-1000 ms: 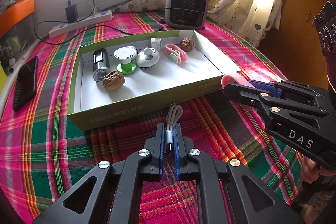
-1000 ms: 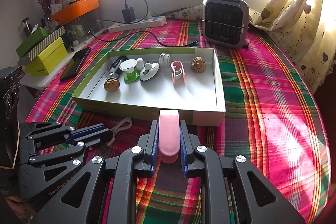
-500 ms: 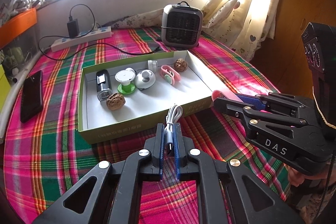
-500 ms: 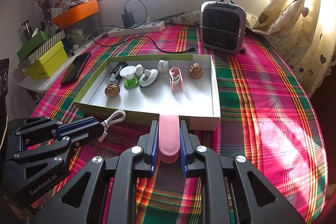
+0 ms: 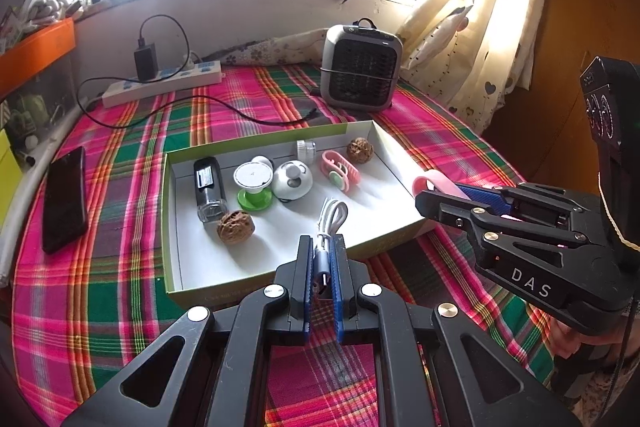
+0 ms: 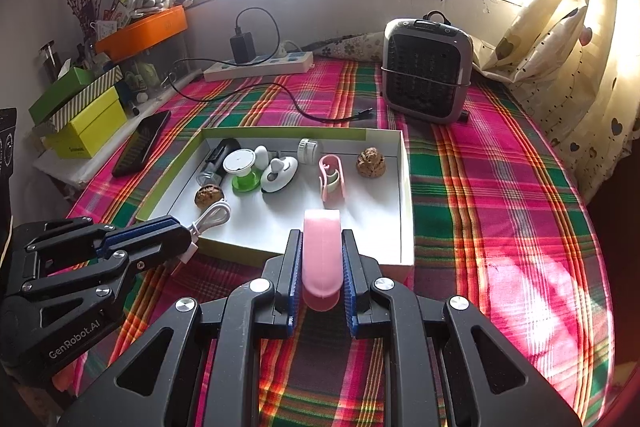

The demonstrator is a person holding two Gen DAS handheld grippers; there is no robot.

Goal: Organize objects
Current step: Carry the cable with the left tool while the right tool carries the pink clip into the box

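While both fingers stay clamped, left gripper (image 5: 322, 267) has lifted its cable (image 5: 330, 223) over the box (image 5: 280, 277)

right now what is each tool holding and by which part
Left tool pinches a coiled white cable by its plug end; right tool clamps a pink clip across its sides.

Grey heater (image 6: 426, 69) at back, power strip (image 6: 260, 66) by wall, black phone (image 6: 141, 143) on plaid cloth (image 6: 500, 187).
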